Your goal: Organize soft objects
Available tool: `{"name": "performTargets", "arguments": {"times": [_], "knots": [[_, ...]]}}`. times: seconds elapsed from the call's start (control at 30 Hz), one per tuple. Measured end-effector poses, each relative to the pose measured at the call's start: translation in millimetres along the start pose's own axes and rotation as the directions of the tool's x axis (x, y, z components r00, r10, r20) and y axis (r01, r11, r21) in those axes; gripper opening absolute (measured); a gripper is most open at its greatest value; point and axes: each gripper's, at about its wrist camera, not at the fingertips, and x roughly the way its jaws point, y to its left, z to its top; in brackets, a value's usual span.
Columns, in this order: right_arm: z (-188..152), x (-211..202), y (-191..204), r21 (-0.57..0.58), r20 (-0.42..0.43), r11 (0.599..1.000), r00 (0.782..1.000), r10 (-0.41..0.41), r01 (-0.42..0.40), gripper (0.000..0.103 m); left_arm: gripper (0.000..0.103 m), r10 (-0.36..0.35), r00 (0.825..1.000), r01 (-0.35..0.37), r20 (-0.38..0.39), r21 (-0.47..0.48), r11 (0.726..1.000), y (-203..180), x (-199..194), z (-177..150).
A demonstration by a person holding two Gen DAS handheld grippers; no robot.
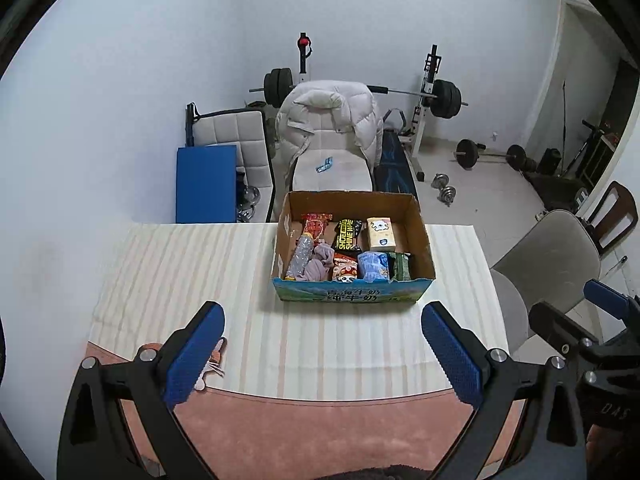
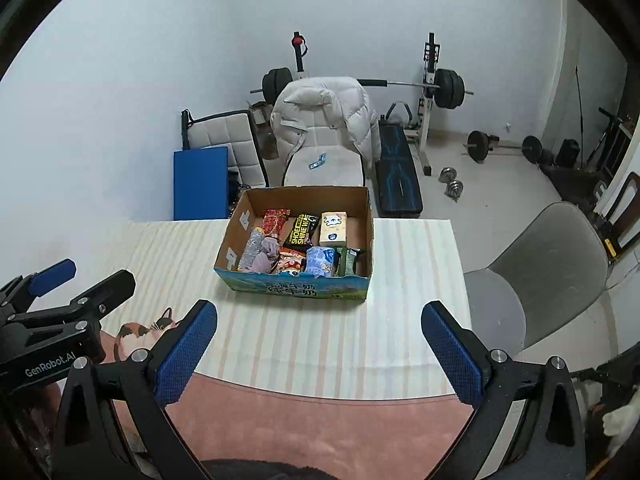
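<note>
An open cardboard box (image 1: 420, 224) (image 2: 370, 232) stands on the striped tablecloth at the table's far side. Inside lie a crumpled clear bottle (image 1: 300, 256) (image 2: 252, 250), a mauve cloth (image 1: 320, 264) (image 2: 266, 256), a red packet (image 1: 316, 226), a black shoe-wipes pack (image 1: 347, 234) (image 2: 303, 230), a tissue pack (image 1: 381, 234) (image 2: 333, 228), a blue packet (image 1: 373, 266) (image 2: 320, 262) and a green packet (image 1: 400, 266). My left gripper (image 1: 324, 344) is open and empty, near the table's front edge. My right gripper (image 2: 320, 340) is open and empty, beside it.
The striped cloth (image 1: 200, 272) covers the table over a pink mat with a cat print (image 2: 148, 330). Behind the table stand a chair with a white puffer jacket (image 1: 332, 120), a blue board (image 1: 206, 184) and a barbell rack (image 1: 432, 96). A grey chair (image 2: 548, 264) stands right.
</note>
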Motion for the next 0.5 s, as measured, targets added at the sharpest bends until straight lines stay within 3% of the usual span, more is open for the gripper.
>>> {"name": "performTargets", "arguments": {"times": [0.5], "knots": [[7, -10, -11, 0.018, 0.043, 0.998, 0.998, -0.055, 0.054, 0.103, 0.103, 0.031, 0.998, -0.03, 0.049, -0.023, 0.999, 1, -4, -2]]}}
